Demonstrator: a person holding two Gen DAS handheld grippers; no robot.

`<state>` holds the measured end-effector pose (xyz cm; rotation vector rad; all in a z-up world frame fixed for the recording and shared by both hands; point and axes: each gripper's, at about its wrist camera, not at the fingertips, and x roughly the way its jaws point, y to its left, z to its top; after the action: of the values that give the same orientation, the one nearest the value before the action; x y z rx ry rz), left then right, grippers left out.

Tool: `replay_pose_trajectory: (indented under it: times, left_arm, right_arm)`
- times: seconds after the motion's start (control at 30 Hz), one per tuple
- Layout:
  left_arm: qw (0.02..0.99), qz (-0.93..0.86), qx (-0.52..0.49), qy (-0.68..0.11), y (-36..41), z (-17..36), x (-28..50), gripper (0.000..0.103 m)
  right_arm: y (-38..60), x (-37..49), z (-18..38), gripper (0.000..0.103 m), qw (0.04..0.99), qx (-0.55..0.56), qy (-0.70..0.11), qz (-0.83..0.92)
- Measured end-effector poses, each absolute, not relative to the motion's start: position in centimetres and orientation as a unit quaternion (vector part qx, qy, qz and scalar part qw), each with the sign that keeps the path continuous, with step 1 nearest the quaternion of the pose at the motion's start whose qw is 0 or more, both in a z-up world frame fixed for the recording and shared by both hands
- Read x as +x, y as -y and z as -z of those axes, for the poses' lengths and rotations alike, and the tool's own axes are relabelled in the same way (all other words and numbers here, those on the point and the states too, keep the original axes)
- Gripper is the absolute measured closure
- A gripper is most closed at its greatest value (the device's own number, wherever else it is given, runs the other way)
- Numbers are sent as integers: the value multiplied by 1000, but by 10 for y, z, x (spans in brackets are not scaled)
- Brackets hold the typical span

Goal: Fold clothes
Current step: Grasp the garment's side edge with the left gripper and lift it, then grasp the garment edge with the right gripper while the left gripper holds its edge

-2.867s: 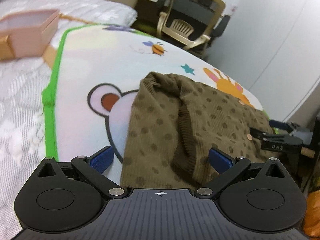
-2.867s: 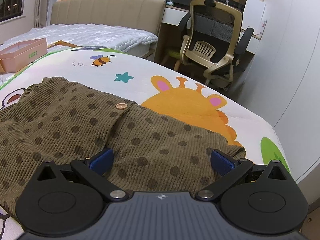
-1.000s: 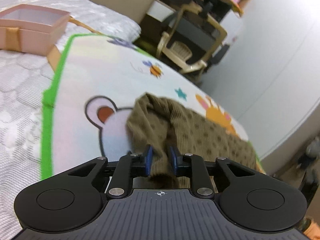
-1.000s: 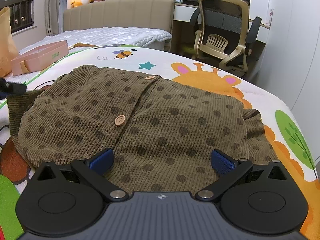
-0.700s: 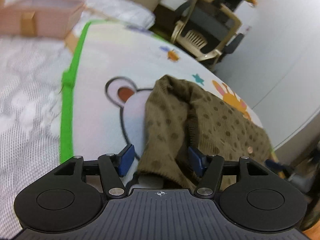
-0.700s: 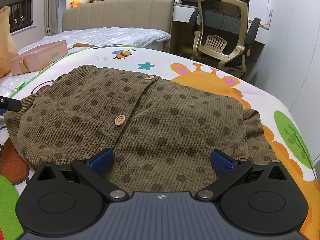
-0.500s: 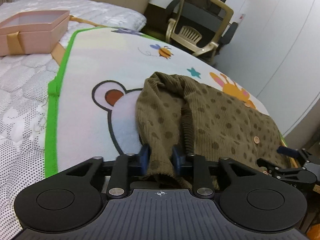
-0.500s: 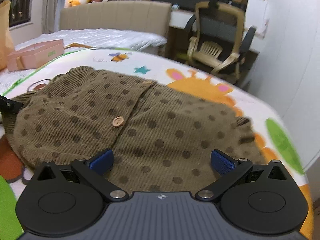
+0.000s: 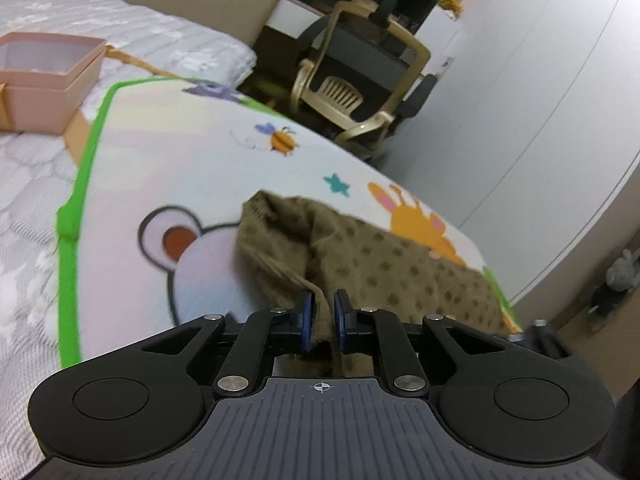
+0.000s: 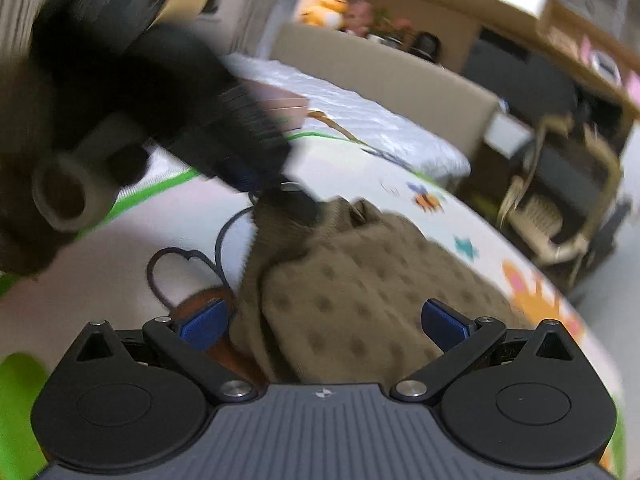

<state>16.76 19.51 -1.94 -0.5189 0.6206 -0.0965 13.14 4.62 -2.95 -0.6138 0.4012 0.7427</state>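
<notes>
L gripper (image 9: 323, 322) has its blue pads pinched on a bunched edge of the brown dotted cardigan (image 9: 384, 264), which lies on the cartoon mat (image 9: 200, 168) over the bed; R gripper (image 10: 324, 320) is spread wide w/ nothing between its pads, low over the cardigan's near edge. Pink box (image 9: 48, 80) sits open-topped on the white quilt left of the mat, inside not visible. Only the R view, blurred, shows the L gripper from outside, its tip on the cardigan's far corner, plus plush toys (image 10: 326, 8) above the headboard; both show the chair (image 9: 352, 92).
</notes>
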Motion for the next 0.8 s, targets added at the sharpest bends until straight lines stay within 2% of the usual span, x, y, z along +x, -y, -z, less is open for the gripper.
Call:
replay_pose_trajectory:
  times: [0.07,0.13,0.17,0.2,0.23,0.27,0.3,0.37,0.43,0.5,0.57,0.7,0.8]
  left_arm:
    - [918,52,-252,-301,-196,18,174,89]
    - [918,59,-251,-300,-196,17,179,89]
    - [918,62,-253,-299,-197,16,181,89]
    - [917,64,-257,-298,-198,16,181,89]
    - [917,63,-262,-294,-201,14,181,87]
    - [917,59,-272,-284,-208,11,178,79]
    - [917,54,-284,-274,-218,9,175,62]
    - [915,43,-307,-258,-239,5,172,40]
    - [905,40,-331,-266,-253,8,174,35]
    - [889,49,-358,-282,-262,16,180,24]
    - [862,85,-393,-310,-260,32,190,18]
    - [829,117,-423,-347,-244,56,217,14]
    - [825,109,-424,-358,-235,64,243,18]
  right_arm:
    - [-70,138,38,1,860,-318,-188,-352]
    - [-86,149,47,11,856,-333,-192,-347]
    - [-87,155,50,13,857,-330,-194,-344]
    - [-86,161,49,22,863,-316,-197,-341]
    - [-83,169,46,27,870,-300,-210,-331]
    - [-75,178,42,29,877,-267,-227,-328]
    - [-66,186,38,31,883,-231,-245,-326]
    - [-46,199,33,35,891,-164,-274,-321]
    - [-29,209,29,38,894,-108,-295,-320]
    - [-15,218,27,38,890,-56,-316,-323]
    - [-6,223,27,38,886,-27,-327,-327]
    - [-11,209,30,38,890,-68,-303,-334]
    - [-26,193,32,38,892,-134,-269,-337]
